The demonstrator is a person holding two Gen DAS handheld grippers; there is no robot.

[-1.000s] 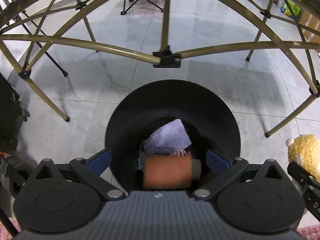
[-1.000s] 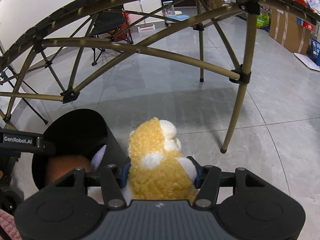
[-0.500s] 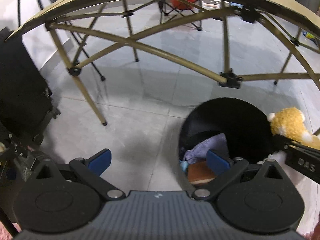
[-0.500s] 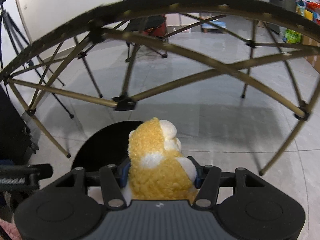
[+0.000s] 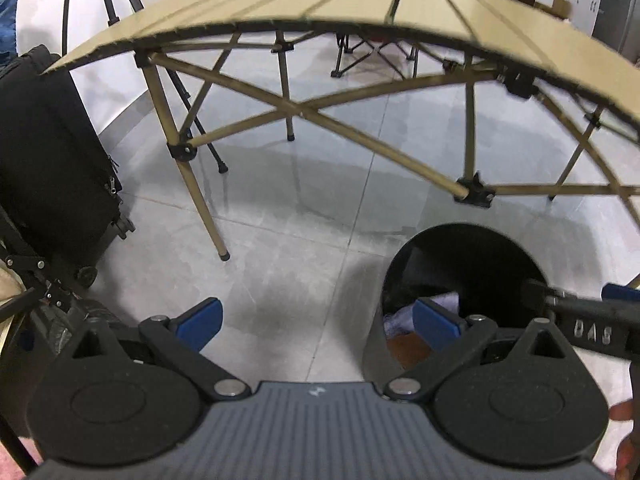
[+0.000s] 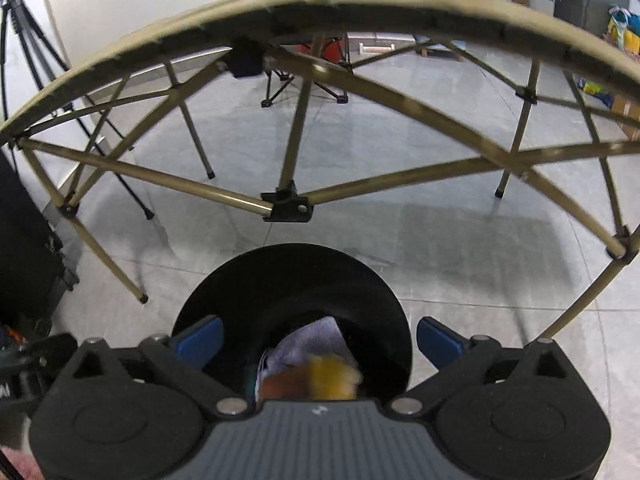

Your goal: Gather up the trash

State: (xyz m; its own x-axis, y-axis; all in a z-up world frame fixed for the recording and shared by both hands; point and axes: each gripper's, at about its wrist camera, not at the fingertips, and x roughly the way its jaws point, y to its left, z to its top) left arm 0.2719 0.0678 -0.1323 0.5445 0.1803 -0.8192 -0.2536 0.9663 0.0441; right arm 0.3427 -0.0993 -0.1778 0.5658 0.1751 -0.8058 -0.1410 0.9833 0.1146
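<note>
A round black bin (image 6: 292, 256) stands on the floor right under my right gripper (image 6: 320, 338). Its jaws are opening wide and nothing is pressed between the blue pads. A yellow plush toy (image 6: 332, 376), blurred, is dropping into the bin onto a purple cloth (image 6: 308, 340) and a brown item (image 6: 284, 386). My left gripper (image 5: 316, 320) is open and empty over bare floor, left of the bin (image 5: 472, 248). One right gripper finger (image 5: 588, 322) reaches over the bin's right rim.
A folding table with a tan slat top (image 5: 304, 8) and crossed tan legs (image 6: 286, 204) stands just behind the bin. A black suitcase (image 5: 48, 160) is at the left. A tripod (image 6: 24, 40) and a folding chair (image 5: 372, 44) stand farther back.
My right gripper moved over the bin and let go of the yellow plush toy, which now falls inside. My left gripper rose and moved left, away from the bin.
</note>
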